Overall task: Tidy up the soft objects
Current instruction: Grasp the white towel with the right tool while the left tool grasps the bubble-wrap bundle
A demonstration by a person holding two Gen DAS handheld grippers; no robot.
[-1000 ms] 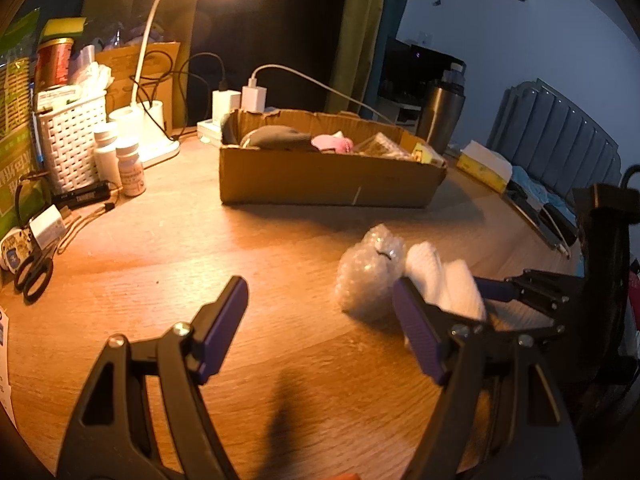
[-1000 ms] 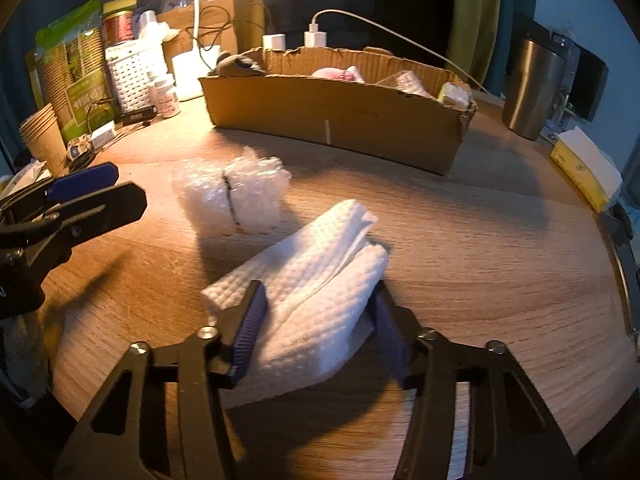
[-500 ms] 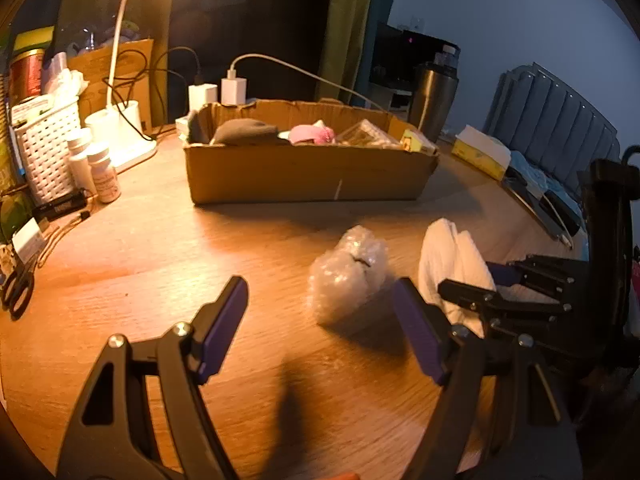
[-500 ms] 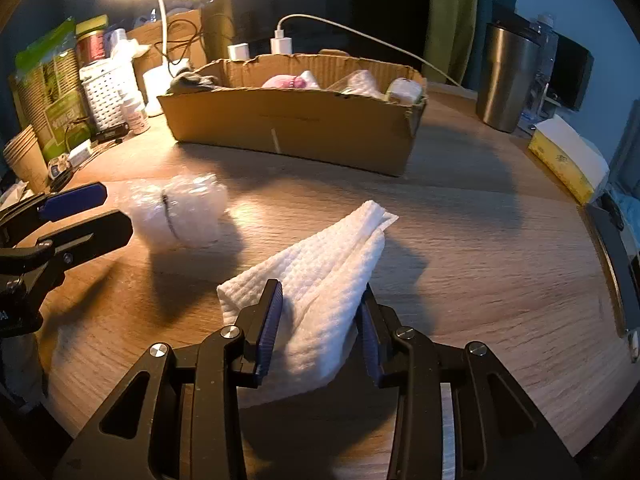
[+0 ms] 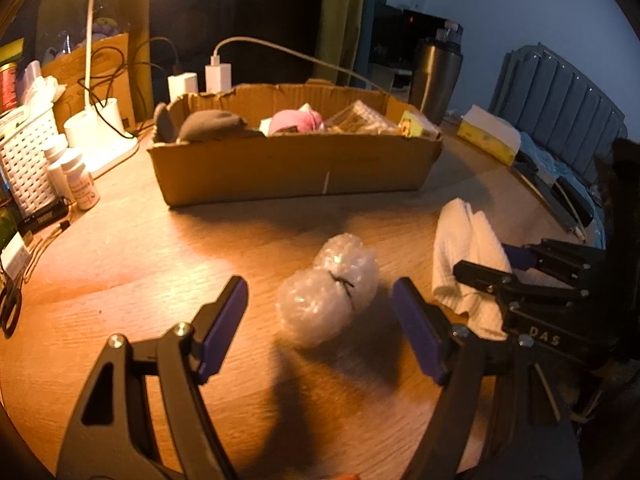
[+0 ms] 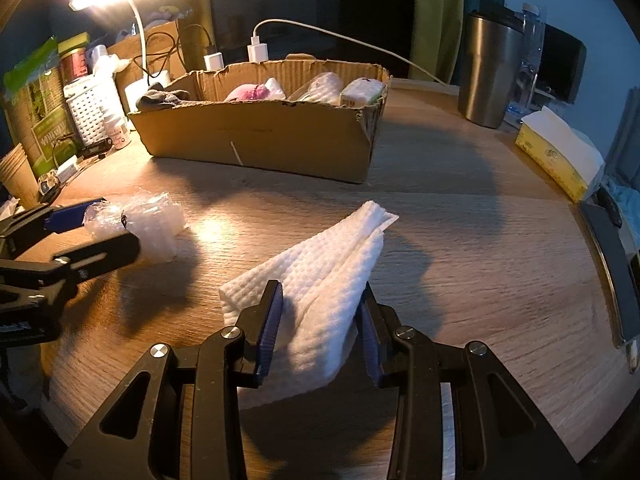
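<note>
A white folded cloth point(image 6: 324, 280) is pinched between the pads of my right gripper point(image 6: 320, 312), lifted off the wooden table; it also shows in the left wrist view point(image 5: 464, 256). A bundle of clear bubble wrap point(image 5: 328, 292) lies on the table between the open fingers of my left gripper point(image 5: 320, 312), which does not touch it; it also shows in the right wrist view point(image 6: 148, 224). A cardboard box point(image 5: 296, 168) at the back holds a grey cloth point(image 5: 212, 126), a pink soft item point(image 5: 296, 120) and wrapped packets.
A lamp base point(image 5: 96, 136), a white basket point(image 5: 24, 160) and pill bottles point(image 5: 80, 184) stand at the left. A steel tumbler point(image 6: 490, 72) and a yellow tissue box point(image 6: 560, 156) stand at the right. The table edge curves at the right point(image 6: 600, 248).
My right gripper has closed on the white cloth and raised it. My left gripper has moved right, so the bubble wrap now lies between its fingers.
</note>
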